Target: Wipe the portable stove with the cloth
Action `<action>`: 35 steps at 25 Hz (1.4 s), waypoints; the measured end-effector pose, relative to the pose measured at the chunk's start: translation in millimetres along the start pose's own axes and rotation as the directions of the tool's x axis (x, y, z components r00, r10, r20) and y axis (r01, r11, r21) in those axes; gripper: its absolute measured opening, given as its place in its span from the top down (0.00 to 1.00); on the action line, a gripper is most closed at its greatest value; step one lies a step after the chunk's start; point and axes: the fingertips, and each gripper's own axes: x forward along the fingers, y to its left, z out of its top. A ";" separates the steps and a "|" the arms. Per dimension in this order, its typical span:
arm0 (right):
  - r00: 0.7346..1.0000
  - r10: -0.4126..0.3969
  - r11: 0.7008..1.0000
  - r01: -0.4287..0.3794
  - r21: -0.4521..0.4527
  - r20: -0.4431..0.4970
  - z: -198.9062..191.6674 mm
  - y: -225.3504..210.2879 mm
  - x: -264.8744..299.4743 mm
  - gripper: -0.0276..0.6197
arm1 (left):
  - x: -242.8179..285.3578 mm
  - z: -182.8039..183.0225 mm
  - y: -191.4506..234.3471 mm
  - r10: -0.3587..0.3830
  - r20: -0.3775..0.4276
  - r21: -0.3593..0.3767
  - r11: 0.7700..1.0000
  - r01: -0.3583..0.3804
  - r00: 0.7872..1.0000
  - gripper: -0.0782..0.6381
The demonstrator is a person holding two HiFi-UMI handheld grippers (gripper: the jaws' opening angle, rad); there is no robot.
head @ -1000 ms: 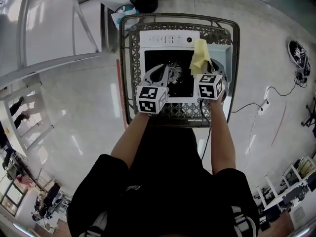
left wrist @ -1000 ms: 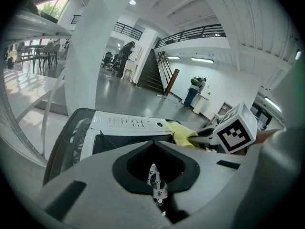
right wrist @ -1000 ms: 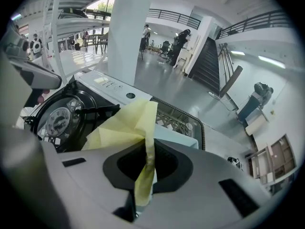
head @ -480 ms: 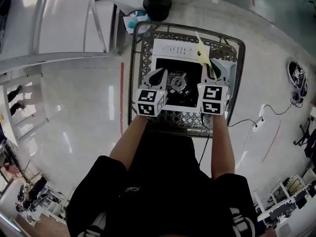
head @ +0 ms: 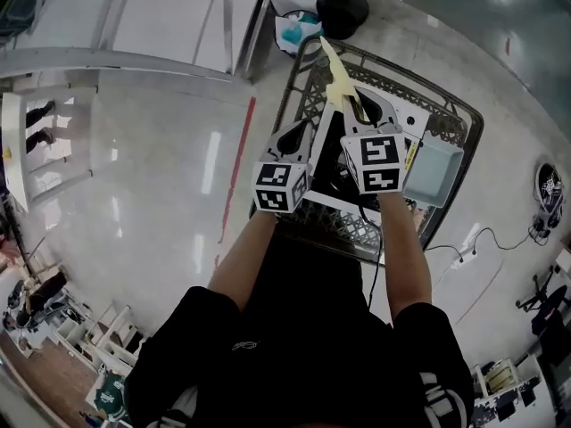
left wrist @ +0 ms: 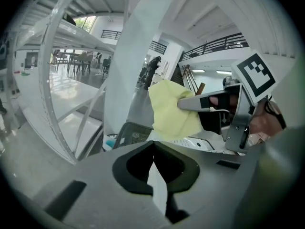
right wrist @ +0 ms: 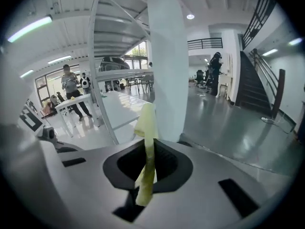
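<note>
Cloth first: it is a pale yellow piece. Your right gripper is clenched on its lower end, and the rest sticks out toward 11 o'clock in the head view. In the right gripper view the cloth shows edge-on as a narrow folded strip rising from between the closed jaws of the gripper. How far it spreads cannot be read there. The left gripper view shows it broader and crumpled at 12 o'clock, above the left gripper's body.

Most of the portable stove is hidden from you. In the left gripper view only a slice of its white top appears, just under the cloth. Whether the cloth's lower edge touches the stove cannot be told. In the head view both grippers cover the stove, which sits on the wire-mesh counter.

Your left gripper sits at 9 o'clock of the right one, just beside it. Its jaws are closed tip to tip on nothing. A grey tray lies at 3 o'clock of the right gripper, on the counter's edge.
</note>
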 end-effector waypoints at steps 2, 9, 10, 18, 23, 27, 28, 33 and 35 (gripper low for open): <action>0.999 0.038 0.999 -0.038 0.022 -0.004 -0.8 11.6 14.7 0.93 | -2.5 -0.9 11.9 0.022 0.003 -0.017 1.000 -0.022 1.000 0.87; 0.986 0.083 0.995 -0.074 0.066 -0.147 -51.7 13.2 55.8 0.93 | -0.9 -12.6 25.4 0.040 -0.011 -0.042 0.998 -0.040 0.999 0.87; 0.982 0.065 0.998 -0.059 0.038 -0.175 -59.5 9.2 59.3 0.93 | 0.4 -13.3 25.0 0.038 -0.011 -0.044 0.998 -0.039 0.999 0.87; 0.960 -0.018 0.998 -0.001 -0.066 -0.280 -93.6 -11.0 61.7 0.93 | 4.6 -19.5 14.3 0.010 -0.030 -0.036 0.999 -0.011 0.999 0.87; 0.947 -0.081 0.984 0.027 -0.176 -0.310 -103.2 -21.6 54.7 0.93 | 7.1 -17.1 5.5 -0.010 -0.041 -0.016 1.000 0.009 0.999 0.87; 0.942 -0.110 0.980 0.051 -0.192 -0.316 -108.3 -31.8 46.5 0.93 | 9.8 -14.7 -4.6 -0.029 -0.051 0.007 1.000 0.029 0.998 0.87; 0.941 -0.117 0.980 0.058 -0.188 -0.317 -109.7 -35.3 44.1 0.93 | 10.7 -13.9 -7.5 -0.035 -0.053 0.013 0.999 0.035 0.998 0.87; 0.933 -0.143 0.981 0.089 -0.174 -0.329 -119.5 -51.9 30.2 0.93 | 17.3 -13.1 -23.5 -0.066 -0.066 0.030 0.997 0.068 0.996 0.87; 0.929 -0.157 0.980 0.104 -0.169 -0.336 -124.4 -60.9 24.1 0.93 | 22.2 -13.6 -33.2 -0.086 -0.073 0.039 0.995 0.089 0.994 0.87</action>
